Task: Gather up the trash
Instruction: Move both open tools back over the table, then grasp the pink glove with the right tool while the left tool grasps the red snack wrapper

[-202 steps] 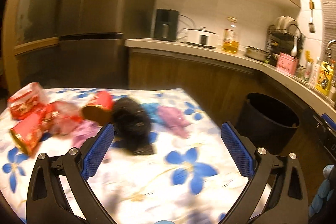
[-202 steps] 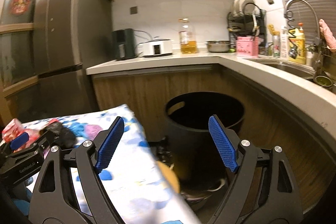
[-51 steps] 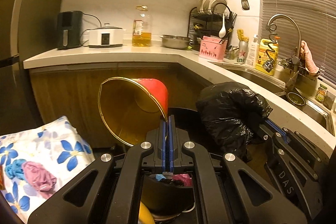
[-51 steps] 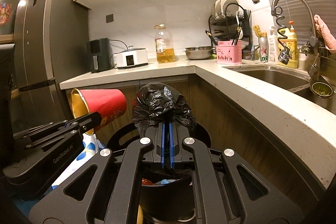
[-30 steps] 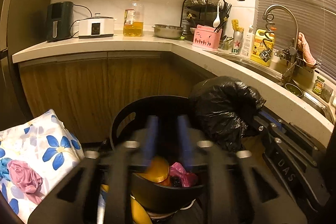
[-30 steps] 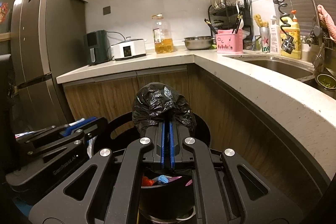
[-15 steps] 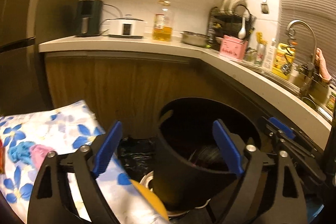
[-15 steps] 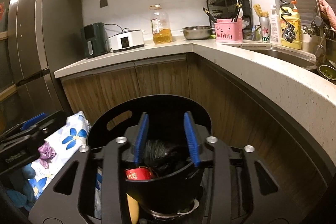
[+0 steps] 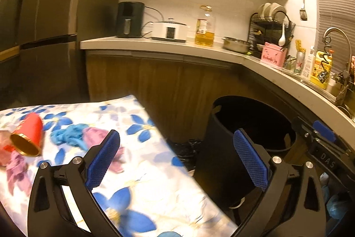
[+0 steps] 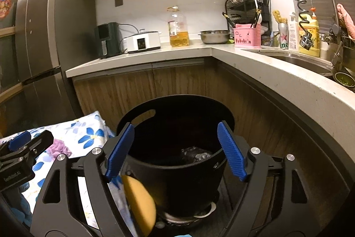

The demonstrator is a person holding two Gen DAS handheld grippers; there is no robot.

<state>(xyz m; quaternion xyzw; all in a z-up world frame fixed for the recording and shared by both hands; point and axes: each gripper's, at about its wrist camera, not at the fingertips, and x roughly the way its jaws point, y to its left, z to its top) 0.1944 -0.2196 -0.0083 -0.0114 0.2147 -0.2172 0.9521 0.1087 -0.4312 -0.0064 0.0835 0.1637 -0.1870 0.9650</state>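
Note:
My left gripper (image 9: 177, 158) hangs over the right end of the floral-cloth table (image 9: 155, 181), its jaws opening wide with nothing between them. On the cloth to its left lie a tipped red cup with a gold inside (image 9: 27, 137), a blue crumpled scrap (image 9: 66, 134) and pink-purple wads (image 9: 97, 134). My right gripper (image 10: 175, 151) is poised above the black bin (image 10: 188, 181), jaws opening and holding nothing. A crumpled black bag (image 10: 195, 153) lies inside the bin. The bin (image 9: 221, 148) also shows at the left wrist view's right side.
A wooden cabinet run with a pale countertop (image 10: 277, 74) curves behind and right of the bin. A tall fridge (image 10: 44, 37) stands at the left. A yellow round object (image 10: 139, 203) sits on the floor between table and bin. Each wrist view catches the other gripper's body at its edge.
Both grippers opened: the red cup and the black bag dropped into the bin. The left gripper then swung left, back over the table.

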